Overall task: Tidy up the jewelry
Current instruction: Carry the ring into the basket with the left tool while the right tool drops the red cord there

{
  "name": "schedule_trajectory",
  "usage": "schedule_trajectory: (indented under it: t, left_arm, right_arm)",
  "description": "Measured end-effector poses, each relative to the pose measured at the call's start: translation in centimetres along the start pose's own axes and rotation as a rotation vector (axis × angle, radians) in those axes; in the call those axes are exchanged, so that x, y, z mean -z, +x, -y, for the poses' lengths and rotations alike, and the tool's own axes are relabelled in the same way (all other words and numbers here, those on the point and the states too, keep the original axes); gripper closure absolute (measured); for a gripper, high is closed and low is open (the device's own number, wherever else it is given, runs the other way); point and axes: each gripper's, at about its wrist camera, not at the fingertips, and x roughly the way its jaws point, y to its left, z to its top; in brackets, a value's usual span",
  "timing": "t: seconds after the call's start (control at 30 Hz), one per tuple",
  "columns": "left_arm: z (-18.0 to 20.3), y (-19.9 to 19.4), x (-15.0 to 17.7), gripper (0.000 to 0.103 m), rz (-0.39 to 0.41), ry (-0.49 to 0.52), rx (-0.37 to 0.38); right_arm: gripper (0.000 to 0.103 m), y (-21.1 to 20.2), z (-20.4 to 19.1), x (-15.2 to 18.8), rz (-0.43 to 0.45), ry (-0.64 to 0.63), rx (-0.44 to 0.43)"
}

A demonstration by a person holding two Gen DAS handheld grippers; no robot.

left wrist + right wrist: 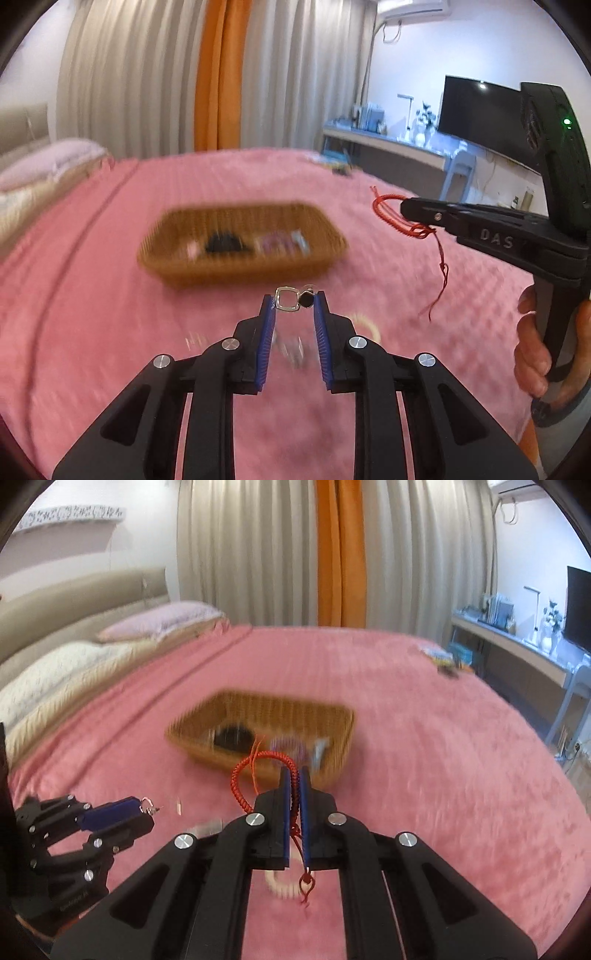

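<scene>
Left claw (294, 301) pinching a ring (289, 299) at the very tips: tiny, light, hard, slippery metal, so likely to pop out; best held across the band. Band hole facing the camera, dark stone toward the right pad. Right claw (294, 775) pressed together on a red cord (243, 775): soft, limp, light, looping left of the tips, tails drooping beneath. Basket (242, 242) ahead of both claws, on the bed (424, 295).

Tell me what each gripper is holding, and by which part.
The left gripper pinches a silver ring across its band at the fingertips. The right gripper is shut on a red cord bracelet, on its braided stretch.
</scene>
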Motion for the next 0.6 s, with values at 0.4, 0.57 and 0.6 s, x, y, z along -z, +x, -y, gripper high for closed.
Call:
schedule_trajectory:
  t: [0.4,0.57,0.6]
  left_arm:
    - [-4.4,7.7,-8.3,0.083,0.097,0.033,-0.131]
    - [-6.1,11.9,-7.9,0.083,0.059,0.019,-0.144]
    - [-6.3,12.4,-7.9,0.083,0.05,0.018,-0.145]
  right_arm:
    - [0.1,11.4,1.6,-7.5,0.034,0.098,0.004]
    - [0.1,17.1,2.2,-6.7,-0.065,0.137,-0.018]
    - [0.1,18.0,2.2,-6.3,-0.087,0.137,-0.02]
